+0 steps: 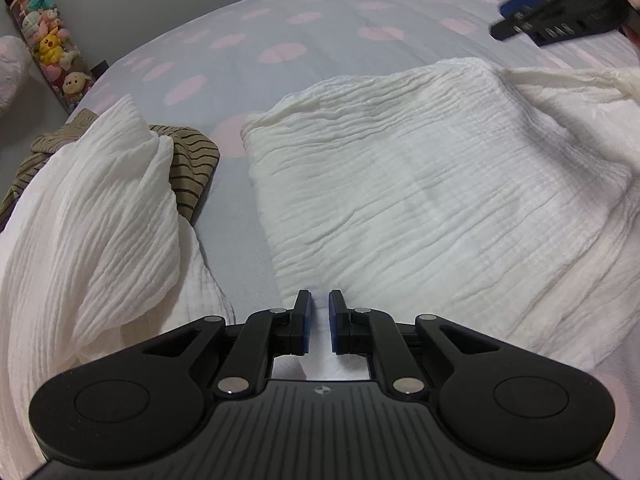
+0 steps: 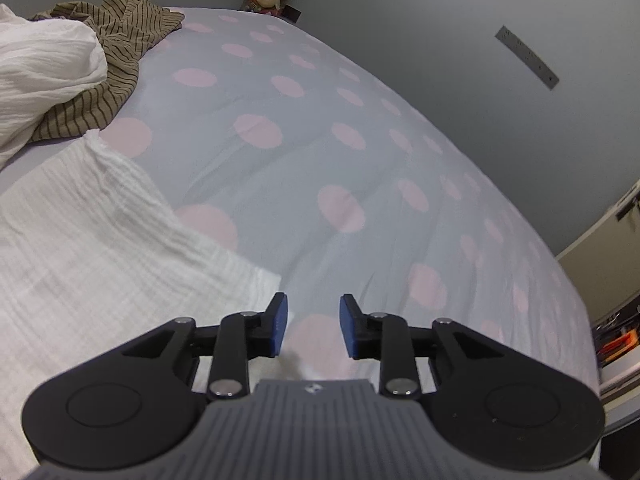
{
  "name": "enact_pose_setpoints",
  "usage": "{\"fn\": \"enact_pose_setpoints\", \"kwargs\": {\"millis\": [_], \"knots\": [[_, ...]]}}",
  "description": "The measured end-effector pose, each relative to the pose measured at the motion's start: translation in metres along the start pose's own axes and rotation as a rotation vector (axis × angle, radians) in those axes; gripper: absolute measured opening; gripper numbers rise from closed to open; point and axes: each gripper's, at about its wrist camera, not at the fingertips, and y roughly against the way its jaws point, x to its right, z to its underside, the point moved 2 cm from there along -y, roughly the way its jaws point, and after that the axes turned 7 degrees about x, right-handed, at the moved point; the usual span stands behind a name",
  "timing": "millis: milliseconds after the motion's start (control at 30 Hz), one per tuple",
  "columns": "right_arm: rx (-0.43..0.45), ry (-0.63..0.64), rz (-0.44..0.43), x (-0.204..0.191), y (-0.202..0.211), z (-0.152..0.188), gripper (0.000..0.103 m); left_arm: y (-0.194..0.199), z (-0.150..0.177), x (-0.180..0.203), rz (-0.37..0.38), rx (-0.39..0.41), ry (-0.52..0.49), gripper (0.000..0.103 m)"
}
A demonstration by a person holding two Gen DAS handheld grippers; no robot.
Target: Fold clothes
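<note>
White crinkle-gauze garment (image 1: 420, 184) lies spread on the bed (image 1: 248, 52), folded into a rough flat panel with a fairly straight left edge and a rounded far corner. Fabric is ribbed with fine horizontal wrinkles, cream-white, semi-sheer in spots (layers underneath show as faint grey patches). A twisted strip of the same cloth (image 1: 568, 78) trails off to the right past the far corner.

Left gripper (image 1: 319, 322) sits at the near edge of the garment, blue pads almost together, with a thin fold of white cloth in the narrow gap: it is pinching the fabric.

Right gripper (image 2: 313, 330) is above the bedspread just beside the garment's right corner (image 2: 256, 276), jaws partway apart, nothing between them. In the left wrist view it shows blurred at the top right (image 1: 560, 12).

Second white gauze piece (image 1: 92, 216) is bunched in a heap to the left, lying over a tan striped garment (image 1: 192, 164). Bedspread is pale grey with pink dots. Tube of plush toys (image 1: 52, 48) stands by the wall.
</note>
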Motion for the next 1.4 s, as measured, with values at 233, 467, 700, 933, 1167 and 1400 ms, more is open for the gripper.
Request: {"fn": "enact_pose_setpoints", "kwargs": {"millis": [233, 467, 700, 933, 1167, 1400], "knots": [[-0.021, -0.107, -0.094, 0.003, 0.021, 0.024, 0.039, 0.002, -0.003, -0.005, 0.017, 0.007, 0.050, 0.013], [-0.065, -0.286, -0.201, -0.003, 0.042, 0.058, 0.041, 0.006, -0.005, -0.008, 0.039, 0.029, 0.085, 0.017], [-0.006, -0.303, -0.280, -0.026, 0.089, 0.083, 0.040, 0.029, -0.006, 0.001, 0.157, 0.069, 0.061, 0.017], [0.014, -0.073, -0.272, -0.053, 0.102, 0.097, 0.038, 0.038, -0.004, 0.030, 0.246, 0.083, -0.052, 0.020], [0.011, 0.202, -0.211, -0.071, 0.102, 0.106, 0.038, 0.032, 0.001, 0.040, 0.270, 0.060, -0.103, 0.023], [0.032, 0.290, -0.221, -0.075, 0.107, 0.098, 0.007, 0.029, 0.001, 0.039, 0.275, 0.064, -0.093, 0.023]]}}
